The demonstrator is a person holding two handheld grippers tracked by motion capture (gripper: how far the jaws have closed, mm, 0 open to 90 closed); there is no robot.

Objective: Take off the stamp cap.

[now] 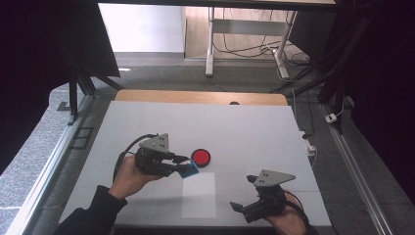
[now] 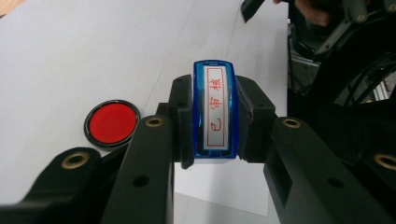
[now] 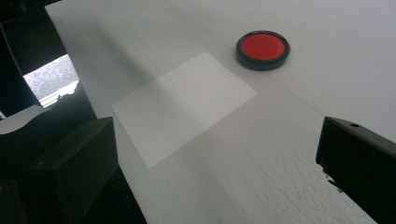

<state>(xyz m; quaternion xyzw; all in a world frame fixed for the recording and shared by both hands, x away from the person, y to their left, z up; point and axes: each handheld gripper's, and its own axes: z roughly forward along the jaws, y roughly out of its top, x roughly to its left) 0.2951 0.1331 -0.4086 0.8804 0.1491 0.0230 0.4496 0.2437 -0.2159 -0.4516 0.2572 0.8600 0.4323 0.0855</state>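
**Blue stamp clamped in left hand-held gripper, above the near tabletop**

White tabletop (image 1: 147, 122) spread wide under both hands; on it, toward the near edge, a sheet of white paper (image 1: 198, 196), lying flat, its far end just beneath the stamp as seen from the high view; same paper (image 3: 184, 105) plain and unmarked in the right gripper view.

Left hand-held gripper (image 1: 183, 165) gripped in the person's left hand (image 1: 128, 177), pointing toward the middle of the tabletop; jaws closed tight on a blue stamp (image 2: 215, 112), pads pressing both long sides; stamp's top label, white with red characters in a red frame, facing the camera; whether the stamp touches the paper hard to tell, seemingly held just clear of it.

Right hand-held gripper (image 1: 243, 193) at the near right edge, well apart from the stamp; jaws spread wide, nothing between them.

Round red ink pad (image 1: 200, 157) in a black rim, lid off, just beyond the paper's far end and just beside the stamp; also seen at (image 2: 112, 123) and (image 3: 262, 49).
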